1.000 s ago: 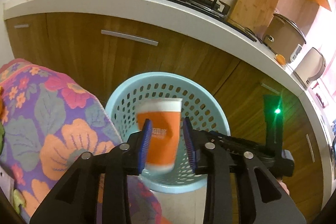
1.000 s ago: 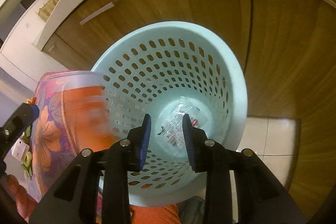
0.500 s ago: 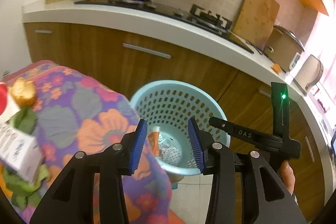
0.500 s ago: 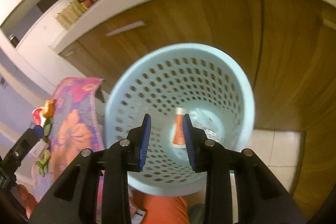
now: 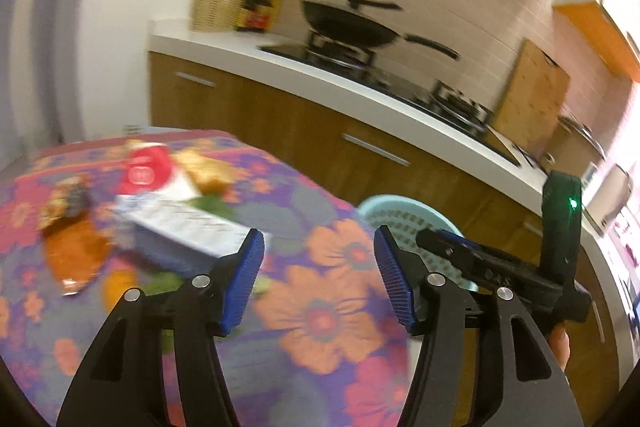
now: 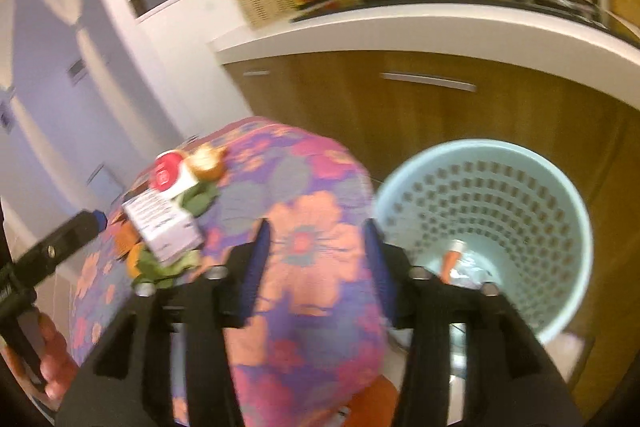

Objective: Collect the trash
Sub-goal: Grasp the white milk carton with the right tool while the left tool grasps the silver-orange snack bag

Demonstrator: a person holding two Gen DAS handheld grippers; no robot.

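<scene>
Both the left gripper (image 5: pixel 318 273) and right gripper (image 6: pixel 316 263) hang over the flowered desk (image 5: pixel 320 311) with jaws opening and empty, trash (image 5: pixel 180 223) piled far left, the basket (image 6: pixel 484 239) just beyond the desk's right edge.

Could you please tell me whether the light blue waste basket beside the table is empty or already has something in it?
Not empty. The right wrist view looks down into the light blue waste basket: an orange cup lies at the bottom beside something clear and crinkled.
</scene>
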